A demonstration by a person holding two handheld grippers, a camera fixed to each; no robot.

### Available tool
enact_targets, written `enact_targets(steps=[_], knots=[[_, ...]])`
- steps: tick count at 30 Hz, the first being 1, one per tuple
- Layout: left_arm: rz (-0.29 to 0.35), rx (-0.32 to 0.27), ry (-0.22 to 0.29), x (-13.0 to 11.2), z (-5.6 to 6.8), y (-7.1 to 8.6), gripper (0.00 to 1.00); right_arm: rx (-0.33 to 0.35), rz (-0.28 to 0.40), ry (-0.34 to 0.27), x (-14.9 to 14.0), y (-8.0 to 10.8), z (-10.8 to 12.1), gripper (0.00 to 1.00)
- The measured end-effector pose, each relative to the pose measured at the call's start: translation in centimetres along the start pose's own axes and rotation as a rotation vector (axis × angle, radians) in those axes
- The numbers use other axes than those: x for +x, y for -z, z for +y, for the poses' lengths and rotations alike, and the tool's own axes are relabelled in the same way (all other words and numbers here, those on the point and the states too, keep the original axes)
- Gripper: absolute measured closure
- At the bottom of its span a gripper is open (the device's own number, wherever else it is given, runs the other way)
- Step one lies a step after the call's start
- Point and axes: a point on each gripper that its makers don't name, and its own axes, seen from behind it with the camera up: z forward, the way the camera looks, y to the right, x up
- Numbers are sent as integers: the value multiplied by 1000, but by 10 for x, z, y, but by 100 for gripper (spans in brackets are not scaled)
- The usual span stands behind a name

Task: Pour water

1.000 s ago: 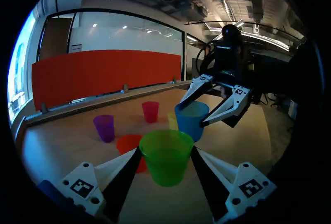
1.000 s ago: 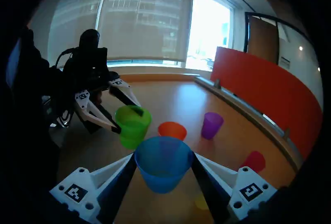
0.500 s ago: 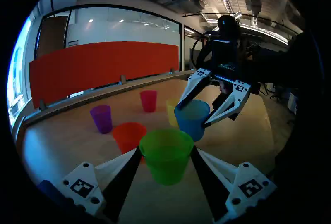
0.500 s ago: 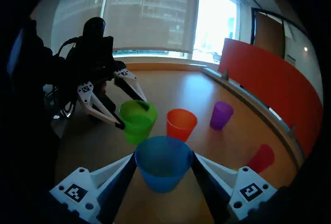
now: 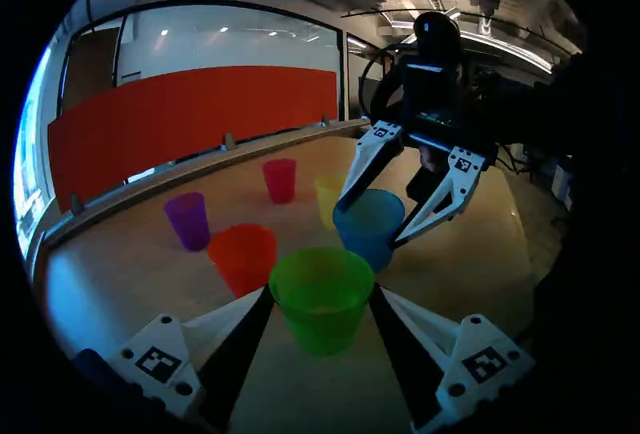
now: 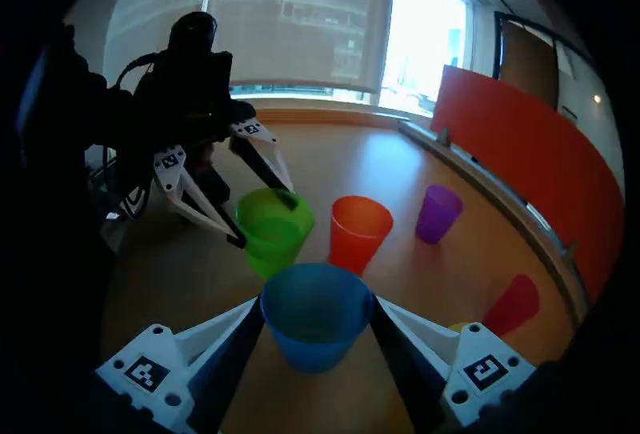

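Left gripper (image 5: 322, 295): both fingers pinch the green cup (image 5: 322, 314). Right gripper (image 6: 318, 306): both fingers pinch the blue cup (image 6: 314, 334). Both cups are upright and held over the near half of the table (image 5: 112, 274), rims near each other but apart.

Change over the last second: the two held cups sit closer together, and the orange cup (image 5: 244, 254) on the table shows more wall beyond the green one.

Reading: still lining up, no tilt, pour not begun. Water level: cannot tell.

Left gripper (image 5: 322, 294), jaws clamping green cup (image 5: 322, 318), right gripper (image 6: 317, 304) facing it, jaws clamping blue cup (image 6: 316, 334)
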Motion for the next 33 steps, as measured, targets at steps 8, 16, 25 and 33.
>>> enact_targets(steps=[8, 16, 25, 33], knots=[[-25, -14, -20, -4, 6, -3, 14, 2, -12, 5, -3, -2, 0, 7], [-45, -22, -29, -9, 9, -6, 14, 6, -28, 17, -9, -5, -1, 7], [-67, -29, -25, -16, 9, -7, 14, 10, -37, 18, -14, -10, -2, 7], [-75, -33, -20, -18, 8, -6, 14, 12, -39, 16, -16, -10, -1, 7]])
